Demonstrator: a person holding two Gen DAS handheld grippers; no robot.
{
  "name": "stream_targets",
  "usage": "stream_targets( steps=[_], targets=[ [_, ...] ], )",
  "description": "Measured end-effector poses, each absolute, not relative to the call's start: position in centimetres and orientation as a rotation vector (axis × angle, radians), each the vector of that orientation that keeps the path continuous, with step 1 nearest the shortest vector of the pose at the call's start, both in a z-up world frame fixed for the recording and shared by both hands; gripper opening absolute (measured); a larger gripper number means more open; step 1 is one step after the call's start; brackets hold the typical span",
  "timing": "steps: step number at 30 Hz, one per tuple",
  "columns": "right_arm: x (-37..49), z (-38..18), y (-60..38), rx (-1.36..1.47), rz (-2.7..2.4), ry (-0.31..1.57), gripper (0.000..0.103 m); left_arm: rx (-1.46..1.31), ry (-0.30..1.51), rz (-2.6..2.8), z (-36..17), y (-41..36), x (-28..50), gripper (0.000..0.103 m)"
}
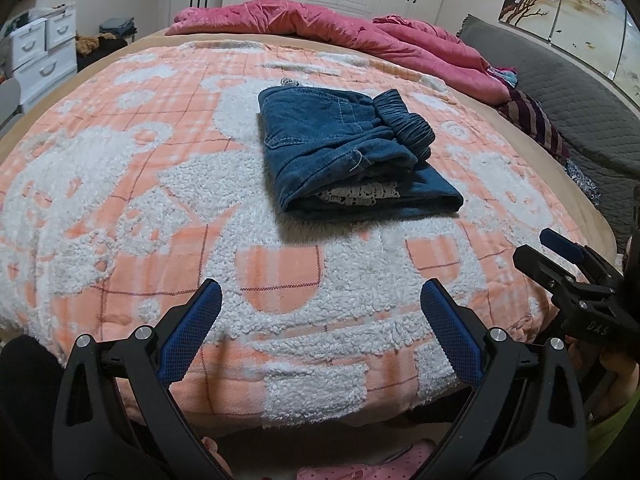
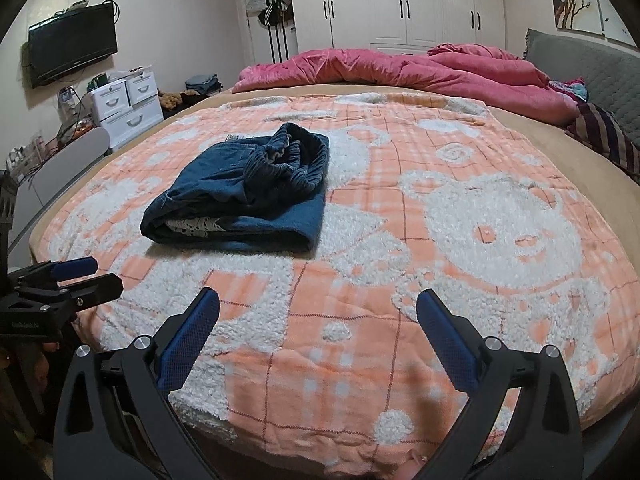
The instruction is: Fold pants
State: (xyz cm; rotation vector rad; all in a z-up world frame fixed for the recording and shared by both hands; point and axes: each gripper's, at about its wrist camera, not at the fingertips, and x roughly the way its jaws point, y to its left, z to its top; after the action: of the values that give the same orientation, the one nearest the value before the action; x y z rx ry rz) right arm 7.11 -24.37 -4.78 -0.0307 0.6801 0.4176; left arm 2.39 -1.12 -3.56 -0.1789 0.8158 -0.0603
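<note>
Blue denim pants (image 1: 344,152) lie folded in a compact bundle on the orange and white bear-pattern blanket (image 1: 140,208), waistband on top, a bit of white lace lining showing at the near edge. They also show in the right wrist view (image 2: 248,196). My left gripper (image 1: 320,300) is open and empty, above the blanket's near edge, well short of the pants. My right gripper (image 2: 318,308) is open and empty too, near the bed's front edge, to the right of the pants. The right gripper also shows in the left wrist view (image 1: 560,256).
A pink quilt (image 2: 400,68) is bunched at the far side of the bed. A grey padded headboard (image 2: 592,68) and striped cloth (image 2: 608,136) are at the right. White drawers (image 2: 124,104), a wall TV (image 2: 72,56) and wardrobes (image 2: 400,0) stand beyond the bed.
</note>
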Motion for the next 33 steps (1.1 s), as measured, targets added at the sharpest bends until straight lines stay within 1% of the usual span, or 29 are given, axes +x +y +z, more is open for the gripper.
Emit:
stream_targets(
  steps=[33],
  targets=[
    [7.18,-4.83,-24.35,-0.048,0.403,0.675,0.098,-0.158,0.806,-0.027,-2.95,-0.45,2.09,0.093]
  ],
)
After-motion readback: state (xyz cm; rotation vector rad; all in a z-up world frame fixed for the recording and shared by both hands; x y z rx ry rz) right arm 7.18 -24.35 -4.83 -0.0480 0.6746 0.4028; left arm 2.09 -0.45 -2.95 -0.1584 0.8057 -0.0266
